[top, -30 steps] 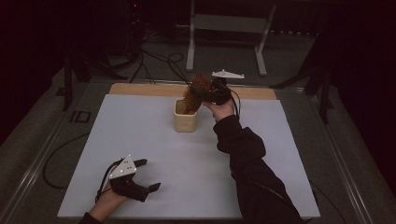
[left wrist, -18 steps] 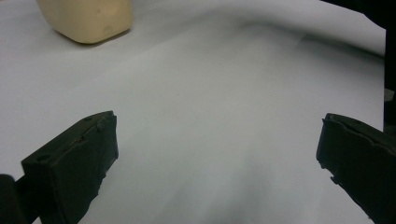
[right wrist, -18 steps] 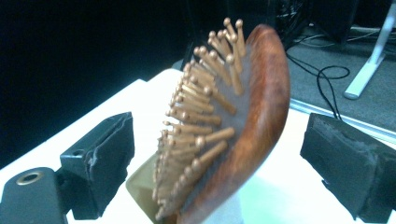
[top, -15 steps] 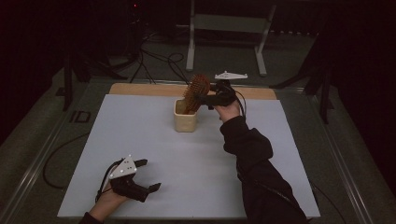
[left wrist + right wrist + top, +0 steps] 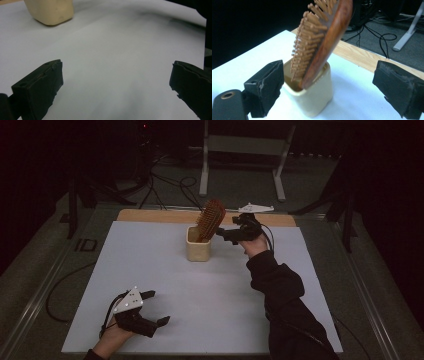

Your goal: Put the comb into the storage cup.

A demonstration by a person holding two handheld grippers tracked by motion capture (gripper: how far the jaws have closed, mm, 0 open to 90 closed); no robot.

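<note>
With its jaws spread wide and nothing between them, the right gripper (image 5: 226,236) stands just beside the cup (image 5: 198,245), level with the head of the brush (image 5: 210,220). Earlier frames are to hand, and the jaws have just been opening; the brush is free of the pads in the right gripper view. The brush (image 5: 322,40) stands handle-down in the cup (image 5: 312,97), leaning against the rim, bristles facing away from the gripper. The cup sits near the far middle of the white table (image 5: 150,270), close to the wooden strip (image 5: 150,215) along the far edge.

The left gripper (image 5: 152,309) rests low at the near left corner, jaws apart and empty, well apart from the cup (image 5: 50,11).

Judgement: the step in hand is the release, the brush being lodged in the cup. The next move calls for a clean retreat of the right gripper, back and clear of the brush head, since a brushing contact could tip the leaning brush or the light cup.
</note>
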